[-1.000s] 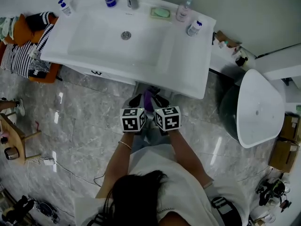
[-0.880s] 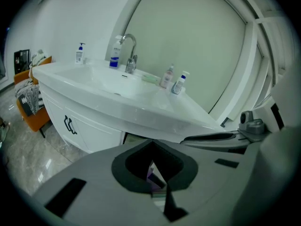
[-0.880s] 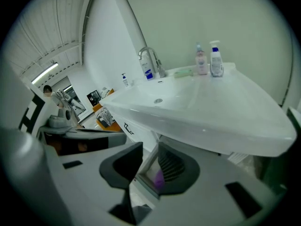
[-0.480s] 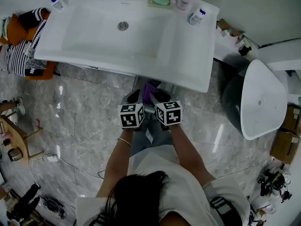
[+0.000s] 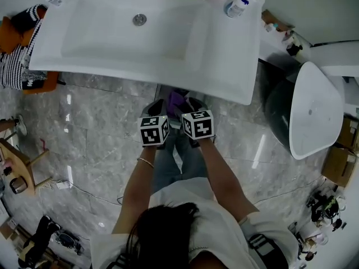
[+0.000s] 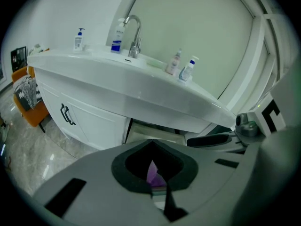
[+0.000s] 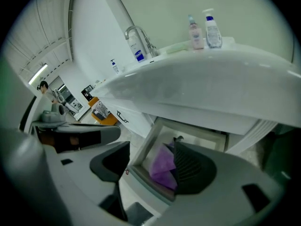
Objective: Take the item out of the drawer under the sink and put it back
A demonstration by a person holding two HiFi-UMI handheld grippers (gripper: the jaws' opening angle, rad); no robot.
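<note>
- Purple item (image 7: 163,166), by its setting first: the white sink (image 5: 224,66) sits higher in the head view than a second ago, because the person has bent and brought both grippers down below its front edge.
- The drawer (image 7: 143,147) under the sink stands pulled out, and the item lies inside it, towards the front.
- The right gripper (image 7: 150,163) has just been opening its jaws. They now stand wide on either side of the item with the pads off it, so the item is released.
- The left gripper (image 6: 153,161) has its jaws together. A purple sliver shows through the gap in its pads, but the right gripper view shows this gripper apart from the item.
- Judged from this, the item is back in the drawer. What seems left is to draw the grippers out and push the drawer shut.
</note>
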